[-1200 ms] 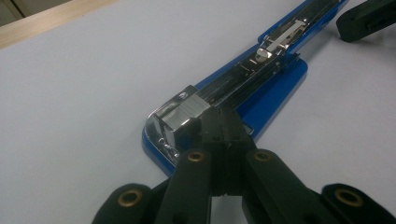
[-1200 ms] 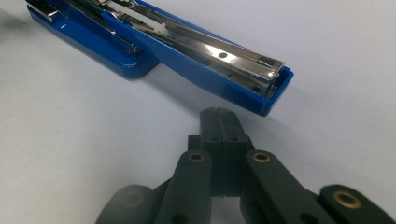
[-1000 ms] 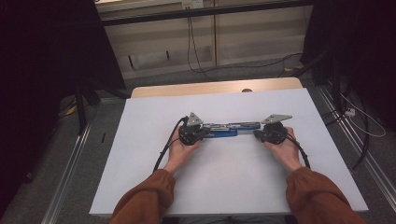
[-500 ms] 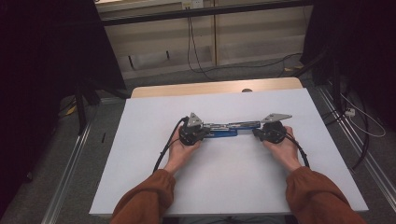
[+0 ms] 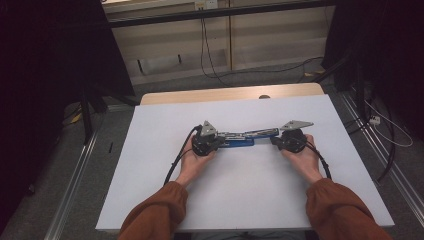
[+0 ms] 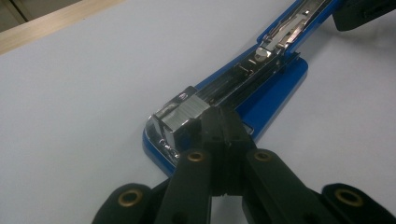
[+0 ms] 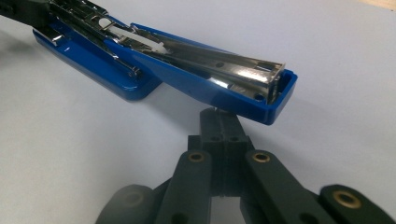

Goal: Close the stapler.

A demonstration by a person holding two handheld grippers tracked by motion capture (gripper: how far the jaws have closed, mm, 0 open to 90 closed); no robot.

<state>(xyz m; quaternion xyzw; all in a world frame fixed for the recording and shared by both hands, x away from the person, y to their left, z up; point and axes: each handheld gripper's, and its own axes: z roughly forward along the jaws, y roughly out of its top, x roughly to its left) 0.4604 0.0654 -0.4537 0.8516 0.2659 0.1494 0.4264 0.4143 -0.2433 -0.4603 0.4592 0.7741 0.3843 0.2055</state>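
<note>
A blue stapler (image 5: pixel 239 140) lies opened out flat in the middle of the white tabletop (image 5: pixel 250 200). Its metal staple channel (image 6: pixel 243 77) faces up. My left gripper (image 5: pixel 216 141) is at the stapler's left end. In the left gripper view its jaws (image 6: pixel 219 122) are pressed together, with the tips against the metal head of the stapler's base (image 6: pixel 275 93). My right gripper (image 5: pixel 274 140) is at the other end. In the right gripper view its jaws (image 7: pixel 219 120) are shut, with the tips just under the raised end of the blue top cover (image 7: pixel 196 79).
A wooden table edge (image 5: pixel 230 94) shows beyond the white sheet. Cables (image 5: pixel 210 55) trail on the floor behind it. Dark curtains (image 5: pixel 45 75) stand at both sides, and metal rails (image 5: pixel 75 180) run along the floor beside the table.
</note>
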